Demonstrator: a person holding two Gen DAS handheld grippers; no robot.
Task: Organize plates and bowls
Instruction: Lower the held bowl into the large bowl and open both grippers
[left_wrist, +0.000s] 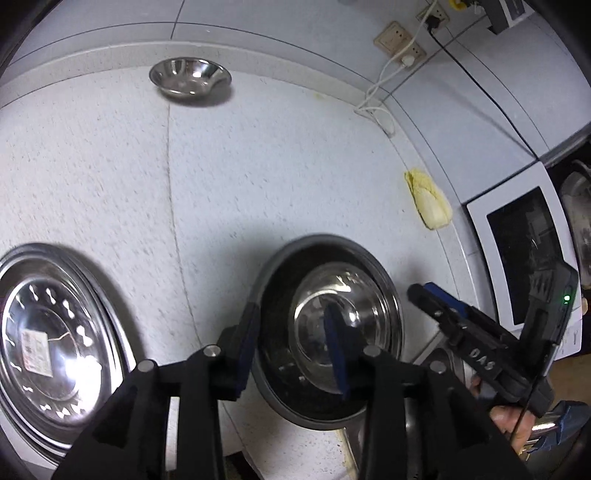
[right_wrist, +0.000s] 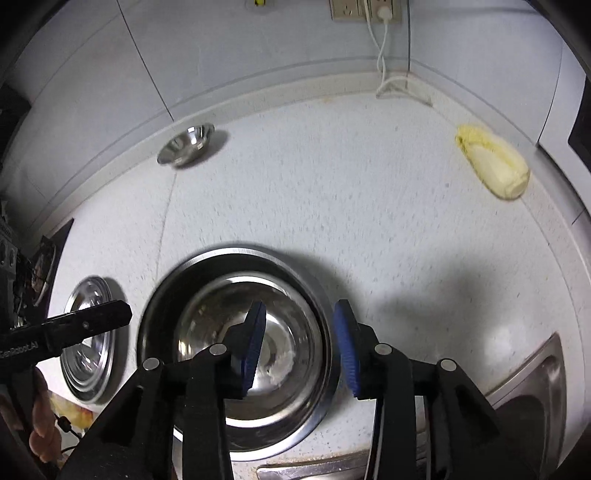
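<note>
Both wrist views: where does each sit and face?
Left wrist: on the left gripper, angled down at the nested steel bowls; right gripper shows.
Right wrist: on the right gripper, angled down at those bowls; a hand shows.
Shared: the bowls, the small steel bowl by the wall, the yellow cabbage.

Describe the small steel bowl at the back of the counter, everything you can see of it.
The small bowl is shiny stainless steel, round, with a flared rim and a shallow, flat-bottomed well that mirrors the lights. It stands upright and looks empty, alone on the speckled white counter close to the raised back edge by the tiled wall. Nothing touches it; both hand-held grippers and the other steel dishes are well in front of it.
</note>
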